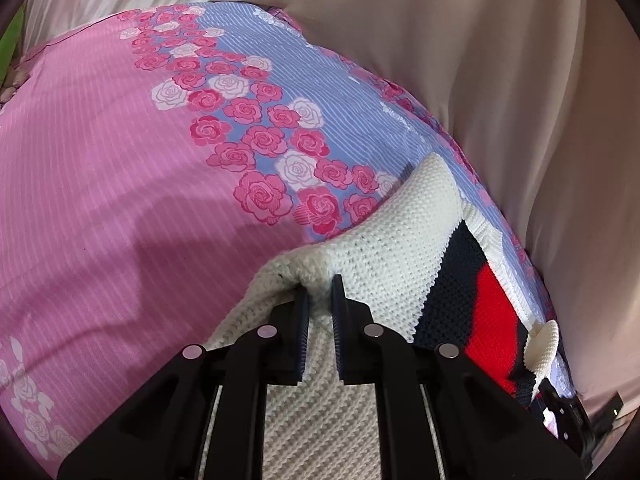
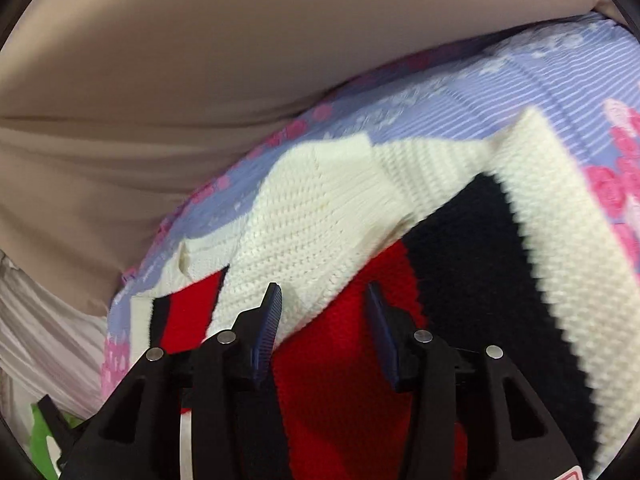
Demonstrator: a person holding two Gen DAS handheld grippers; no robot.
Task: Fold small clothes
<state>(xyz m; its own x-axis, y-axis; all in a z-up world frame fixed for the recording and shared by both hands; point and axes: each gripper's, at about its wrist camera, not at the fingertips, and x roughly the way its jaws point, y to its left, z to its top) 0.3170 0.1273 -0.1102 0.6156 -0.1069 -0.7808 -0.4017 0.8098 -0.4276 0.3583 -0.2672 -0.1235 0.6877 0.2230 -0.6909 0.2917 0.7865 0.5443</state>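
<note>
A small knitted sweater (image 1: 392, 240), cream with navy and red bands, lies on a pink and lilac rose-print bedsheet (image 1: 120, 160). My left gripper (image 1: 320, 290) is shut on a bunched cream fold of the sweater and lifts it a little. In the right wrist view the same sweater (image 2: 312, 216) shows its cream sleeve, red panel (image 2: 340, 360) and navy band. My right gripper (image 2: 324, 296) is open just above the red panel, with the cream edge between its fingers. The other gripper shows at the lower right of the left wrist view (image 1: 568, 412).
A beige cloth backdrop (image 1: 500, 80) hangs behind the bed and also fills the top of the right wrist view (image 2: 200, 60). White pleated fabric (image 2: 48, 328) and something green (image 2: 40, 440) lie at the lower left there.
</note>
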